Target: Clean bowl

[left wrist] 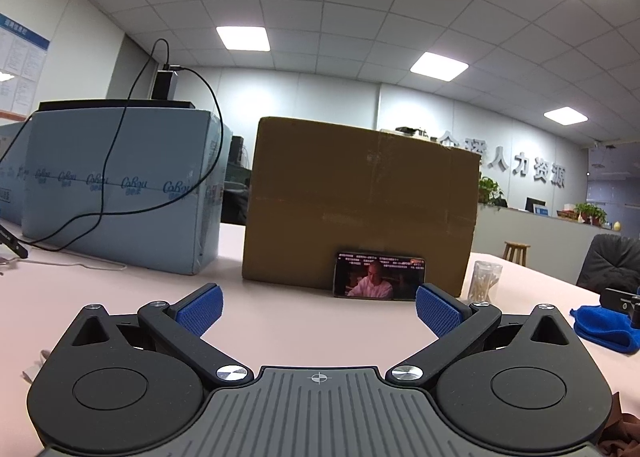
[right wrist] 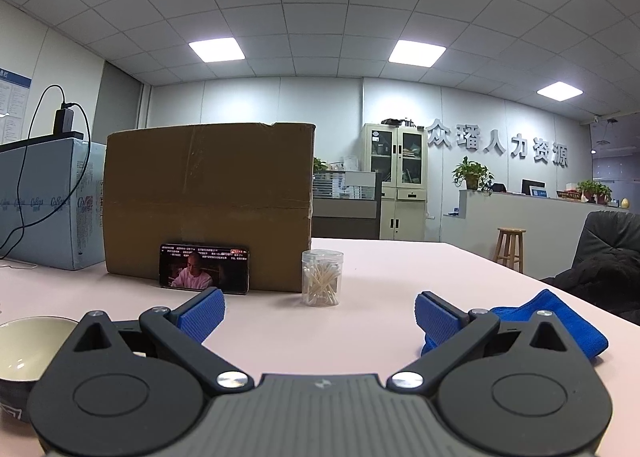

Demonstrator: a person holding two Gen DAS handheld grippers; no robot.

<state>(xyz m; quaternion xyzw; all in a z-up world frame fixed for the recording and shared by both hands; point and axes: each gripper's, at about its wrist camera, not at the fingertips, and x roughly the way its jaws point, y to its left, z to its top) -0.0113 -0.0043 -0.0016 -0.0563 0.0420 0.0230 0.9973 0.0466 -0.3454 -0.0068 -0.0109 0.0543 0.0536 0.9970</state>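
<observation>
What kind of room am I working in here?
Most likely an office reception area: a front counter with a monitor and plants, large wall lettering, and a filing cabinet behind the table.

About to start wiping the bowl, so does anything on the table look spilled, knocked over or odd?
Nothing spilled or toppled. The one oddity: a phone playing video leans against the cardboard box. The cotton swab jar stands upright.
</observation>
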